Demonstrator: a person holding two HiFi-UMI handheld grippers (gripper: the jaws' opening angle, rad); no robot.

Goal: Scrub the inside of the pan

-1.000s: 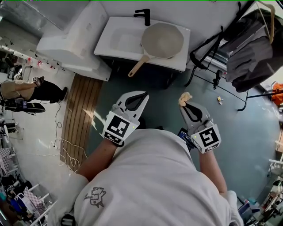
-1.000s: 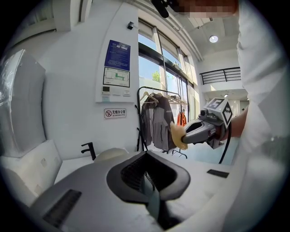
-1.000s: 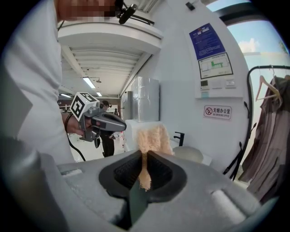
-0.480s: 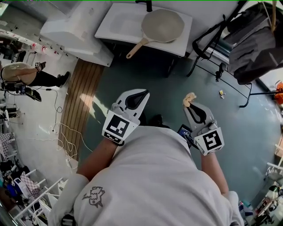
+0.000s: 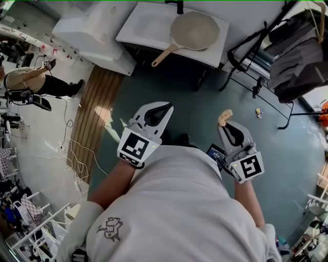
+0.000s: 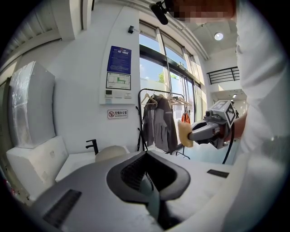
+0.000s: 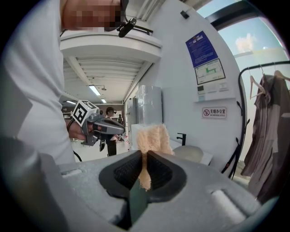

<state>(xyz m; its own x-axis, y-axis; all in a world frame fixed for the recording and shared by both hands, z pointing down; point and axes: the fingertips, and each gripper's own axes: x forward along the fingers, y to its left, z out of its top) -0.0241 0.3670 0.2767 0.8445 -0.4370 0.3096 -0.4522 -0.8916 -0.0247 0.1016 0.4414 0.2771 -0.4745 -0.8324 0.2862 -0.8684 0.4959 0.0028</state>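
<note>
Head view, obs. as follows.

Left claw (image 5: 163, 109), centre-left of frame: jaws fully together, nothing between them – confirmed in left gripper view.

Right claw (image 5: 228, 126), centre-right: jaws closed on a tan fluffy scrub pad (image 5: 224, 117). Most of the pad stands proud of the tips, and a thin strip is pinched between the pads. Both claws are held out in front of the person's chest, apart from each other and pointing toward the top of frame.

Pan (image 5: 196, 29): pale, round, at top centre. It rests on the right part of the white counter (image 5: 137, 31), beside the basin, with the wooden handle sticking out lower-left past the counter edge. It is well apart from both claws, and bare teal floor (image 5: 189, 102) lies between.

Surroundings:
- Black tap (image 5: 178, 6) at the counter's back edge, just above the pan.
- White boxy unit (image 5: 88, 35) at upper left, abutting the counter.
- Slatted wooden mat (image 5: 96, 115) on the floor at left, below that unit.
- Loose white cable (image 5: 77, 165) beside the mat, lower left.
- Clothes rack (image 5: 297, 56) w/ grey garments at upper right, its black legs close to the counter's right end.
- Small item (image 5: 259, 112) on the floor at right – too small to ID.
- Second person (image 5: 36, 84) at far left edge.
</note>
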